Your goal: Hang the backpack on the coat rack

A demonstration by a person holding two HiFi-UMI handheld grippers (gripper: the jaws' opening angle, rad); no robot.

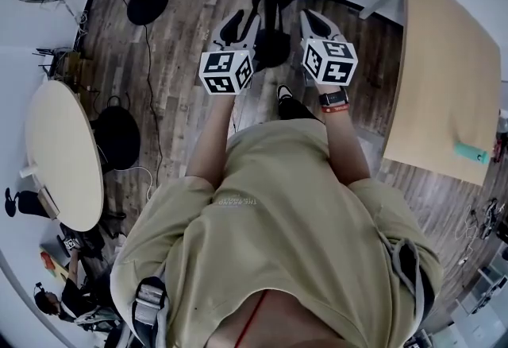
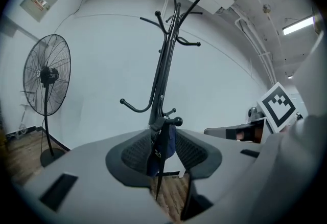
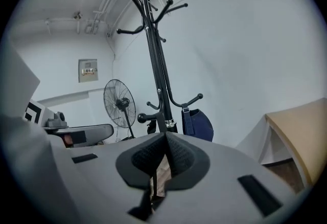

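The left hand-held gripper [image 2: 164, 138] points at the coat rack [image 2: 164, 64] with its jaws apart and nothing between them. This is probably because its load is already delivered: the dark blue backpack [image 3: 198, 124] hangs by its top strap from a low hook on the rack, one strap dangling. The right hand-held gripper [image 3: 166, 137], beside the pole, has its jaws together and empty. The hanging looks done.

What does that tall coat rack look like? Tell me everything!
The coat rack is a tall, thin black pole, metal by its look, standing upright on the wooden floor near a white wall. Curved hooks with ball tips branch out at the top and lower down. A dark blue backpack hangs from one lower hook.
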